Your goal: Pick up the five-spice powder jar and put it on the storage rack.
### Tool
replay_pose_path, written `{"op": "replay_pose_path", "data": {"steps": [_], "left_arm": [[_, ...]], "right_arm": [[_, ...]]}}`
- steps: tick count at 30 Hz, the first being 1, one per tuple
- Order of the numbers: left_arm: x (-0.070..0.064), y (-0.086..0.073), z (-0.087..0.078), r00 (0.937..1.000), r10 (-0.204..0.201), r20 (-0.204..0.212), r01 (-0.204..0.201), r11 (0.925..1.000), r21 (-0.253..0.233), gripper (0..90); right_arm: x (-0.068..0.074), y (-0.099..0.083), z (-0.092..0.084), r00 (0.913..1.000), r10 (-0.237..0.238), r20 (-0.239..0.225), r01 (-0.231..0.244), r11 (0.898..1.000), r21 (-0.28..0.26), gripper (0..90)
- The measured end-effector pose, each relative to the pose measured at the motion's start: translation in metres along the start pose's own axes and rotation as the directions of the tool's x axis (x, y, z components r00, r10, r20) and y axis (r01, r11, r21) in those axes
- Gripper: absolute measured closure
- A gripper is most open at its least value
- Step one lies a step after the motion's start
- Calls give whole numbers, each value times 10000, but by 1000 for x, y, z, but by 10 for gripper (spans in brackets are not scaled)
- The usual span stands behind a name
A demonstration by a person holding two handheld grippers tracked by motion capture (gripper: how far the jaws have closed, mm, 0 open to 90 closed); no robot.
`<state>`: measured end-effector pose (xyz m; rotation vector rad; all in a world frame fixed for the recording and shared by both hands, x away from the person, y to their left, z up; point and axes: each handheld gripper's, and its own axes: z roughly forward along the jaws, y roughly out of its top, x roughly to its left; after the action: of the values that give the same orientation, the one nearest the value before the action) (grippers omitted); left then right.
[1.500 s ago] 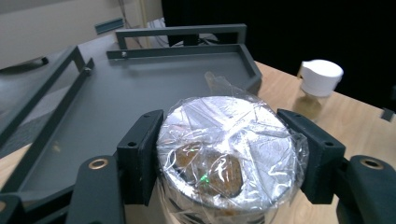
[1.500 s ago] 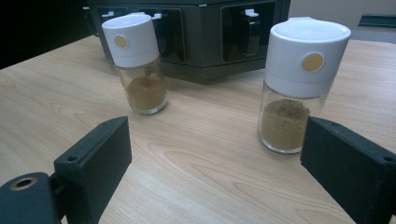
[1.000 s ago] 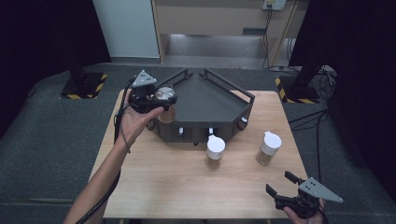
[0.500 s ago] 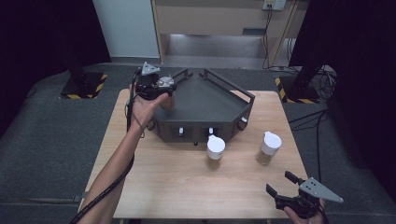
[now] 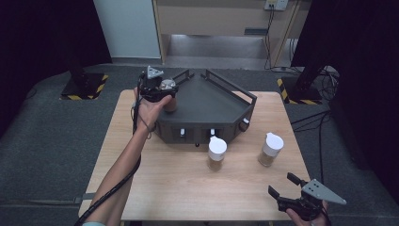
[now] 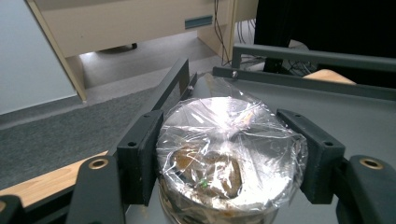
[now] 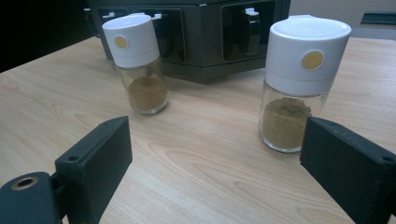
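Surroundings: grey carpet lies around a pale wooden table, with a light cabinet and dark stands behind it.
Left gripper: my left gripper is clamped on a jar sealed with cling film, one black pad pressing on each side of its top; in the high view I hold it at the near left part of the rack.
Jar: the jar sits upright over the grey top of the dark rack, just inside its left rail; brown contents show through the film.
Rack: it stands at the far middle of the table, slots in its front face.
Shakers: a left white-capped shaker and a right white-capped shaker stand upright in front of the rack, apart, both part filled with brown powder.
Right gripper: my right gripper hovers low at the table's near right corner, jaws wide apart and holding nothing, facing the two shakers.
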<state>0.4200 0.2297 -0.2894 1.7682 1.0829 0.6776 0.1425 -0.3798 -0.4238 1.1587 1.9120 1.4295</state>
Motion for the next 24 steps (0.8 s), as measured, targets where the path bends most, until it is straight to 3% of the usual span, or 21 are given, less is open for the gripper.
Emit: {"op": "replay_pose_path", "data": {"steps": [3, 9, 24], "left_arm": [[-2, -1, 1, 9998, 194, -87, -193, 9998, 59, 338], [-1, -5, 3, 9999, 124, -34, -124, 9998, 124, 338], [4, -16, 5, 9992, -394, 22, 394, 9991, -163, 335]], "right_arm": [[0, 0, 0, 10000, -11, -2, 11, 10000, 11, 92], [0, 0, 0, 10000, -27, 4, 27, 10000, 14, 92], [0, 0, 0, 10000, -25, -3, 25, 10000, 11, 93]]}}
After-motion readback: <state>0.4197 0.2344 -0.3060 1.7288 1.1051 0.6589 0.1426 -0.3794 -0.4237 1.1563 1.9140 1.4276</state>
